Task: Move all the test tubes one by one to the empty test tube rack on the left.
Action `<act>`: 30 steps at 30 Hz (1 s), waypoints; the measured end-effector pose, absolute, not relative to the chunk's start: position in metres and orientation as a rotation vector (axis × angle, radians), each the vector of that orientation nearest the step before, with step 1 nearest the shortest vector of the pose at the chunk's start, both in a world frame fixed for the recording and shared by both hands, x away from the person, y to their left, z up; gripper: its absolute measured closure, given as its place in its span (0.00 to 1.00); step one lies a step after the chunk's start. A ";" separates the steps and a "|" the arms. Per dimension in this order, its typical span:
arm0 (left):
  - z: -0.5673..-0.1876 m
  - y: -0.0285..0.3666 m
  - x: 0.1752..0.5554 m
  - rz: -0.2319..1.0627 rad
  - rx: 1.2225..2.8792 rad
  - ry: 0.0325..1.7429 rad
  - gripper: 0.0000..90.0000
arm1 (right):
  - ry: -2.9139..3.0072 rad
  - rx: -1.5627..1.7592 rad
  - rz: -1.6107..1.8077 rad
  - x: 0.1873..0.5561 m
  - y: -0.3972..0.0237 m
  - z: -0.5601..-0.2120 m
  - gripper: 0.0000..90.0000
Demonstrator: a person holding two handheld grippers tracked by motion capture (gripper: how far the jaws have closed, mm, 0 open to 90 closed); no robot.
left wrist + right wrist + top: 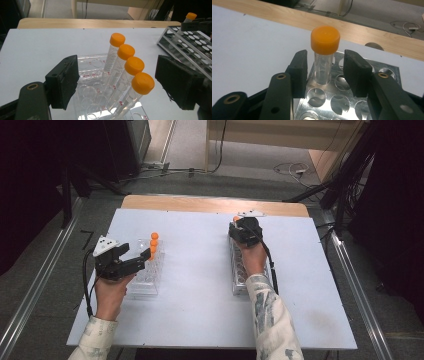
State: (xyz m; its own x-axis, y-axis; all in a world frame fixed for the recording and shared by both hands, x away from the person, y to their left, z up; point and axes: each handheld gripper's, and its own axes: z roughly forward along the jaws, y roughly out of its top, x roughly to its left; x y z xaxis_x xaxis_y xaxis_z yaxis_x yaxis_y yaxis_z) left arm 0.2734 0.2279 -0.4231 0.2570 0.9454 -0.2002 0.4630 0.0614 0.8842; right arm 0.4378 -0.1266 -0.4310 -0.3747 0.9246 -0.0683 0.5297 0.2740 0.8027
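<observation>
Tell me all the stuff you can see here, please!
tubes: four, clear with orange caps, leaning in the clear rack
tube: one, clear with orange cap, upright in the metal rack's far end, between the right gripper's pads with gaps either side
clear rack: one, table's left
metal rack: one, silver, table's right
table: one, white top, wooden far edge
left gripper: black, open, at the clear rack
right gripper: black, open around the tube
hands: two, patterned sleeves
</observation>
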 end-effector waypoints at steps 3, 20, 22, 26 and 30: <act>-0.423 0.227 0.273 0.622 1.558 1.353 0.22 | 2.039 1.293 0.913 0.440 -0.123 -0.432 0.61; -0.425 0.222 0.274 0.612 1.574 1.340 0.23 | 2.073 1.313 0.887 0.446 -0.122 -0.433 0.79; -0.425 0.222 0.274 0.611 1.572 1.339 0.23 | 2.067 1.314 0.896 0.445 -0.122 -0.433 0.80; -0.425 0.222 0.274 0.613 1.568 1.340 0.23 | 2.047 1.302 0.912 0.443 -0.123 -0.432 0.80; -0.424 0.222 0.273 0.617 1.567 1.337 0.22 | 2.023 1.283 0.938 0.439 -0.124 -0.431 0.80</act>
